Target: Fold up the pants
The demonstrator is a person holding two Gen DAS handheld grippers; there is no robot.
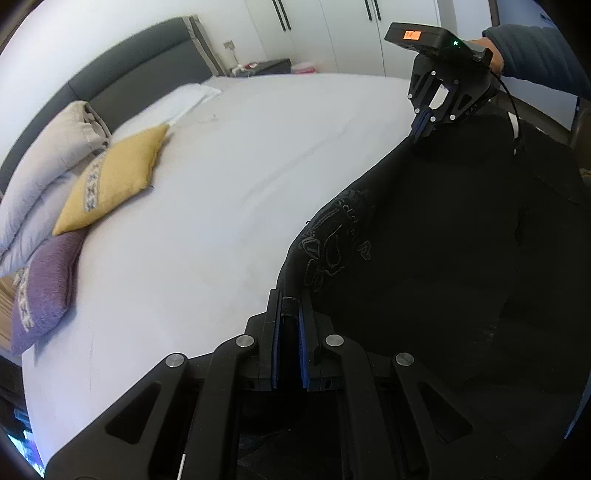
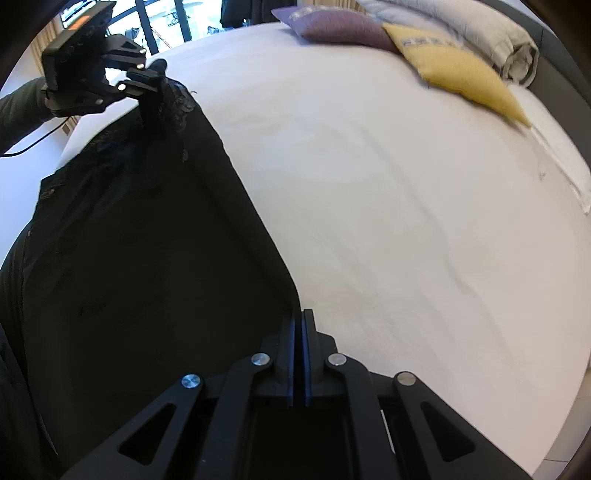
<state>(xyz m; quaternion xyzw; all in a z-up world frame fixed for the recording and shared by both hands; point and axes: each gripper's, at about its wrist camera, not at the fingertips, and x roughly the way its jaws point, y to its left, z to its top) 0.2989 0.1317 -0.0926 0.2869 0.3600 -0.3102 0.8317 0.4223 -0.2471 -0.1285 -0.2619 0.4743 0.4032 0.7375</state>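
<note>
Jaws of left gripper point(image 1: 290, 325) and right gripper point(image 2: 298, 347) pinch black fabric pants point(image 1: 424, 258) above white bed point(image 1: 221, 184); thin grips may slip.

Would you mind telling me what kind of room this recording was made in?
Most likely a bedroom: a wide bed with a grey headboard, cushions such as the yellow cushion, and white wardrobe doors behind.

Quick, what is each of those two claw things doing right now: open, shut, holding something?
Left gripper: shut on the black pants, pinching an edge.
Right gripper: shut on the same pants, at another edge.
</note>
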